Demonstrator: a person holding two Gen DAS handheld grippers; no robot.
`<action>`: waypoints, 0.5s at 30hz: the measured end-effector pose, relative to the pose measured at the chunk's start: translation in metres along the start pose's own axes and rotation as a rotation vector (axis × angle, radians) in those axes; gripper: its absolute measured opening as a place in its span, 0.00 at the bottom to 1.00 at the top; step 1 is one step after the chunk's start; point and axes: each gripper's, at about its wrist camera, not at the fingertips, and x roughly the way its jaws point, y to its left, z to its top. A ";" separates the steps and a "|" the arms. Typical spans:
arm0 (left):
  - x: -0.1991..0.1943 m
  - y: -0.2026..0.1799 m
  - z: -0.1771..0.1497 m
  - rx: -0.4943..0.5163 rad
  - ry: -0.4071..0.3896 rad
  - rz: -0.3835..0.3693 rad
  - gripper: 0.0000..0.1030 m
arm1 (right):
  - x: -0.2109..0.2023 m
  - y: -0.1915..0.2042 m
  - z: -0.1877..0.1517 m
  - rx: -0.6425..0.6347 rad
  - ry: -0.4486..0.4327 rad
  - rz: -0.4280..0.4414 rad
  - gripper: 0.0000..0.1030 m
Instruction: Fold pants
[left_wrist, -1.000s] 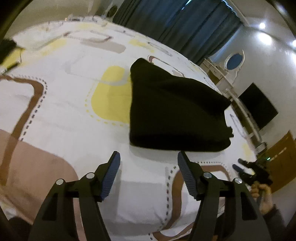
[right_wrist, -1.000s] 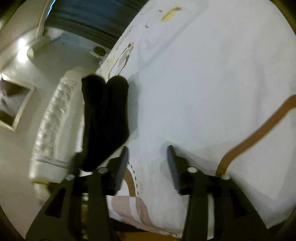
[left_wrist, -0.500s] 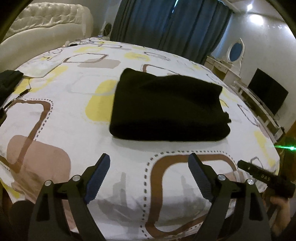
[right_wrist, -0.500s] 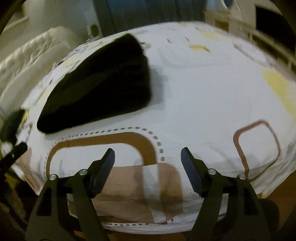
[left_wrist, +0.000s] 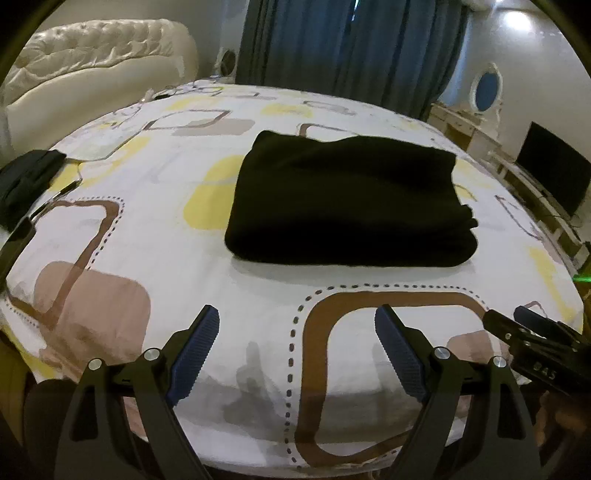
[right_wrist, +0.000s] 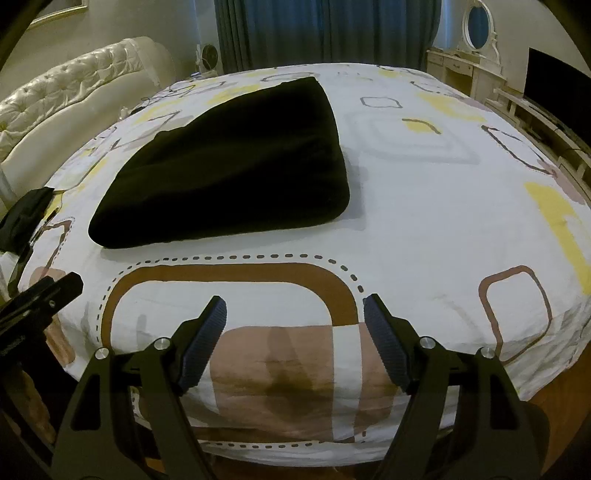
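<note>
The black pants (left_wrist: 347, 199) lie folded into a thick rectangle on the patterned bed sheet (left_wrist: 155, 229), in the middle of the left wrist view. They also show in the right wrist view (right_wrist: 236, 162), up and to the left. My left gripper (left_wrist: 297, 328) is open and empty, held at the bed's near edge, well short of the pants. My right gripper (right_wrist: 294, 317) is open and empty, also at the near edge. The right gripper shows at the lower right of the left wrist view (left_wrist: 532, 343).
A cream tufted headboard (left_wrist: 92, 70) stands at the far left. Another dark garment (left_wrist: 26, 181) lies at the bed's left edge. Blue curtains (left_wrist: 351, 48) hang behind. A dresser with an oval mirror (left_wrist: 487, 88) and a TV (left_wrist: 550, 173) stand at the right.
Both grippers have pulled back from the pants to the bed's near edge and levelled out. The folded pants lie still. Both grippers stay open.
</note>
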 end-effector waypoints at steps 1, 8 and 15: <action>0.001 0.000 0.000 -0.004 0.005 0.001 0.83 | 0.001 0.001 0.001 -0.001 0.002 0.003 0.75; 0.001 -0.002 -0.001 -0.002 0.017 0.014 0.83 | 0.003 0.001 0.000 0.008 0.009 0.008 0.75; 0.002 -0.004 -0.002 -0.001 0.034 0.022 0.83 | 0.005 0.002 -0.002 0.009 0.022 0.012 0.75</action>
